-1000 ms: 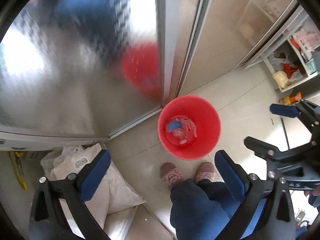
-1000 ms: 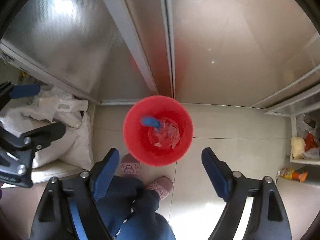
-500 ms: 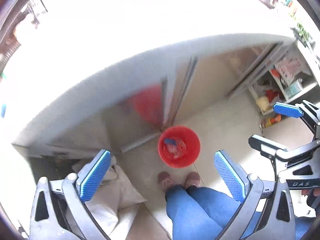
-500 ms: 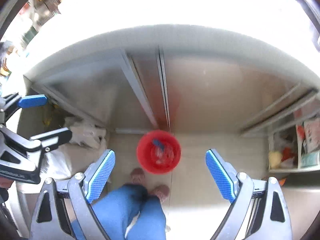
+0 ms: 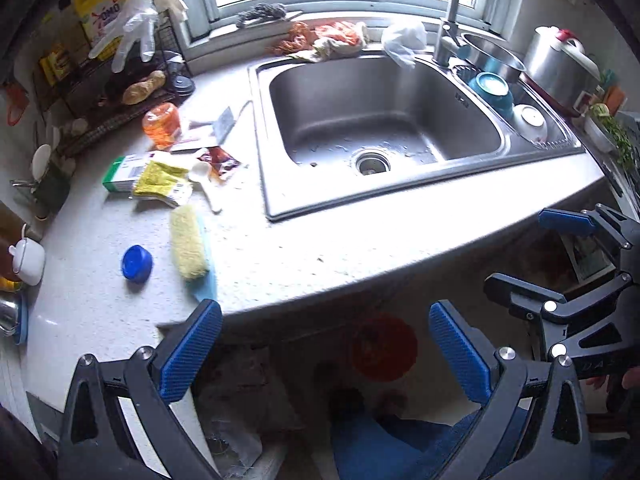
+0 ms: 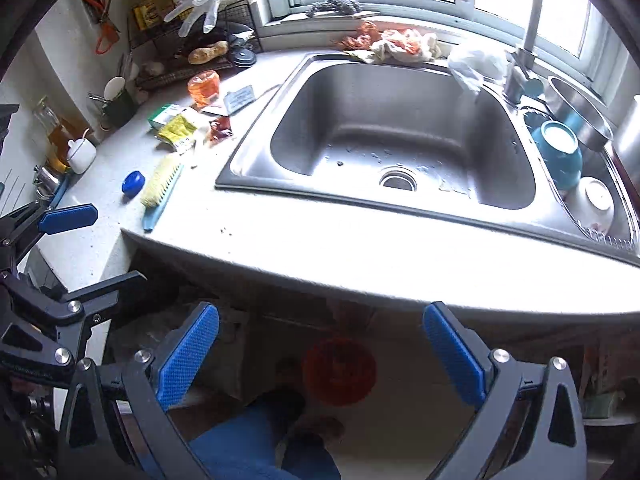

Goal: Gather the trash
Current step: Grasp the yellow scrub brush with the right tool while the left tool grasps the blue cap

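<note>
Both of my grippers hang above the counter's (image 5: pixel 360 240) front edge, tipped steeply downward. My left gripper (image 5: pixel 324 352) has its ribbed blue pads spread wide with nothing between them. My right gripper (image 6: pixel 320 354) is the same, its jaws having just been opening, empty.

Far below, on the floor under the counter's overhang, sits the round red bin (image 6: pixel 339 372), dim and blurred, just ahead of my blue trouser legs (image 6: pixel 260 440).

Trash lies on the speckled white counter, left of the steel sink (image 5: pixel 380 128): a crumpled yellow wrapper (image 5: pixel 160 178) on a green-and-white carton (image 5: pixel 120 170), a torn red sachet (image 5: pixel 222 162) and a white plastic spoon (image 5: pixel 204 184). Nearer the front edge lie a blue bottle cap (image 5: pixel 137 263) and a yellow-bristled brush (image 5: pixel 190 250) with a pale blue handle.

Only the left view shows a lidded metal pot (image 5: pixel 560 68) at the far right corner; only the right view shows orange-handled scissors (image 6: pixel 102 20) hanging on the wall.
</note>
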A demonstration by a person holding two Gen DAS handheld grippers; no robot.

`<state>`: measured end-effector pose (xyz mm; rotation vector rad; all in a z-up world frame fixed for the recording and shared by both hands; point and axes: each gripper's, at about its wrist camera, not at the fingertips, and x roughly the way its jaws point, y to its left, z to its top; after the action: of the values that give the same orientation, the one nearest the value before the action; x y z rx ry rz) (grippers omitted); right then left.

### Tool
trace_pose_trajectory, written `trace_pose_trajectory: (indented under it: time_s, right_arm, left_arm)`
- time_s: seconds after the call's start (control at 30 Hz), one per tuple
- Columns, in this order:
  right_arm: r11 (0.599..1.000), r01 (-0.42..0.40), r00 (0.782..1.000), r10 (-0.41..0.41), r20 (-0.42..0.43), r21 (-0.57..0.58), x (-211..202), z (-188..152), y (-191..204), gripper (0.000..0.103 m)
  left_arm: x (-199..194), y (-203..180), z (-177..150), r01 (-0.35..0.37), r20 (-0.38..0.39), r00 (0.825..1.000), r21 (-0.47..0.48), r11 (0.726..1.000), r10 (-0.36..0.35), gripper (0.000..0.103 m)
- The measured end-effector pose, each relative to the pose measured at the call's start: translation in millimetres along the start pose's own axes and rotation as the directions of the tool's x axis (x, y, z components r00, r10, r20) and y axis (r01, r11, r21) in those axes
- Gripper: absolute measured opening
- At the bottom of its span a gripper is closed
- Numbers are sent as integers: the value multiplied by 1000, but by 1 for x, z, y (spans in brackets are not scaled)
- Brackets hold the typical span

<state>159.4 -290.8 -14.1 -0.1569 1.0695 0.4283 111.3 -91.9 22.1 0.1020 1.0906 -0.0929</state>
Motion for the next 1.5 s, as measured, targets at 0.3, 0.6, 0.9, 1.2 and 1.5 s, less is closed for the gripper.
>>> trace_pose_trajectory:
  time_s: [0.3,0.6,0.9,1.2,1.5]
  right_arm:
    - [990,-83,996,79,-37,-113,31,74,67,102]
    - [968,-167,980,142,-142,-187,94,122,145,102]
    - [950,-209,950,140,-280,-231,155,134,192,102]
    - [945,-140,954,48,-297,-295,172,130,212,76]
    - [934,-148,967,67,-246,-326,169,129,222,39]
  left_arm:
    - [-3,112,3,-111,-24,994,-145,983,108,103]
    - [28,205,-12,-159,-113,985,-268,950,133,103]
    - [66,241,-22,-170,-207,972,-283,944,112,103]
    - [83,250,-27,-151,-251,964,-265,952,83,103]
    - [89,252,-22,-126,-248,967,-270,955,57,103]
